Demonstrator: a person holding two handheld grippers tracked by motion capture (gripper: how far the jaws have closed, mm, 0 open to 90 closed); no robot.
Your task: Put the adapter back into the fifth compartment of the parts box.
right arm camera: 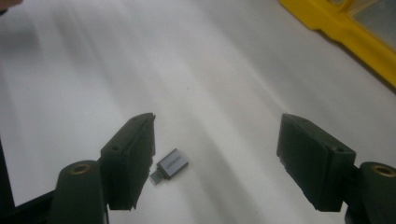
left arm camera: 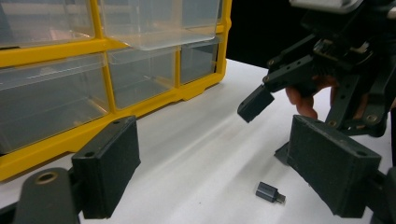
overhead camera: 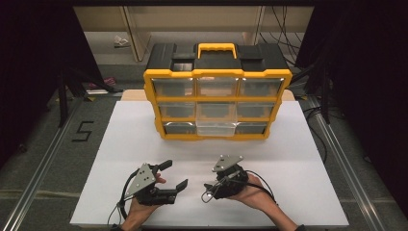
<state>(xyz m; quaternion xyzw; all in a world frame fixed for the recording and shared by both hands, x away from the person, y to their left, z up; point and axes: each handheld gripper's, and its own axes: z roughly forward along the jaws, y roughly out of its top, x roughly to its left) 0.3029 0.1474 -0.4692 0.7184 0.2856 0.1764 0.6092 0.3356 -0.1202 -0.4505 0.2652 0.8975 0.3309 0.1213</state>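
We find a small grey adapter (right arm camera: 172,164) lying flat on the white table (overhead camera: 144,144), near the person's edge and between the two hands. The right claw (right arm camera: 224,163) hangs over it with its jaws wide apart and nothing clamped; in the right gripper view the adapter rests just beside the inner face of the left-hand jaw, and we cannot tell whether the two touch. The left claw (left arm camera: 224,172) also stands apart and empty, with the adapter (left arm camera: 270,192) on the table between its jaws, closer to the right-hand one. In the high view the left claw (overhead camera: 174,175) and the right claw (overhead camera: 210,188) face each other across a short gap. A yellow-and-black drawer organiser (overhead camera: 217,94) stands at the far middle of the table, its bottom middle clear drawer (overhead camera: 216,128) pulled partly out.
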